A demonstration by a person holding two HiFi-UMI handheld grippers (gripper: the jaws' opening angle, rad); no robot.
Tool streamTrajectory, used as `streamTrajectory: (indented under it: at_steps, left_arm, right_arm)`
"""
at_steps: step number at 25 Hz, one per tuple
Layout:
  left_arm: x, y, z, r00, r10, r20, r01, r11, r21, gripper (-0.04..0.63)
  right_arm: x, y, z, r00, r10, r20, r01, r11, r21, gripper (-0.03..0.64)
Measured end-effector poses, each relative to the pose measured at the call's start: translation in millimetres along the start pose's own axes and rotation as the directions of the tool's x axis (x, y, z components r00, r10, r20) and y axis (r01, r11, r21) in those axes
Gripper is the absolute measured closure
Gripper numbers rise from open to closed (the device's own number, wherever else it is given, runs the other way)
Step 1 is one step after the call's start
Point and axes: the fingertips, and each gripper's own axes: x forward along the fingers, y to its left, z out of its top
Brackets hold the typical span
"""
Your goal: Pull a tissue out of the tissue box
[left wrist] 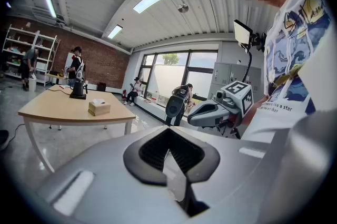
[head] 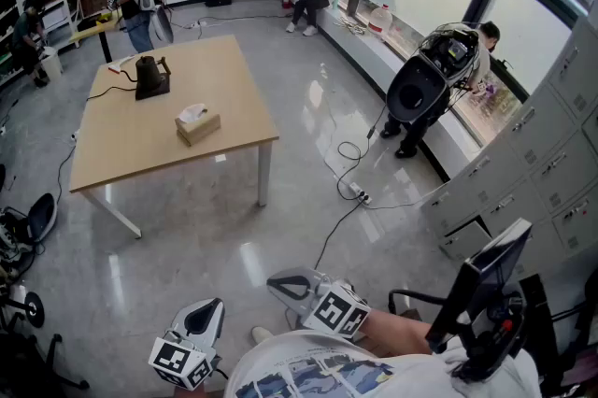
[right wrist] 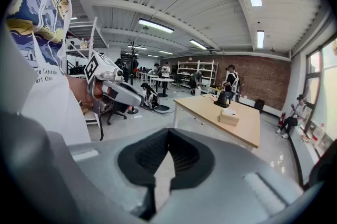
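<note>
Starting at the hands: the left gripper (left wrist: 168, 132) has its jaws fully together with nothing between them, and the right gripper (right wrist: 168, 132) is likewise closed and empty. Both are held close to the person's body, well apart from the table (head: 121, 149). The tissue box (head: 198, 129) stands near the table's middle, a white tissue (head: 192, 113) puffed up from its slot. Expect the tissue to be light, soft and easily torn — pinch the raised fold itself. The box looks light too — it may lift along.
</note>
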Motion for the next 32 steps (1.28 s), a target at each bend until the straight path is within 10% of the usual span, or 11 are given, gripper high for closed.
streamTrajectory:
  at_steps: [32]
  left_arm:
    - [24, 7, 9, 0.999, 0.025, 0.029, -0.025, 1.000, 0.002, 0.594]
  right_arm:
    - [7, -26, 13, 0.999, 0.028, 0.025, -0.029, 0.999, 0.027, 0.614]
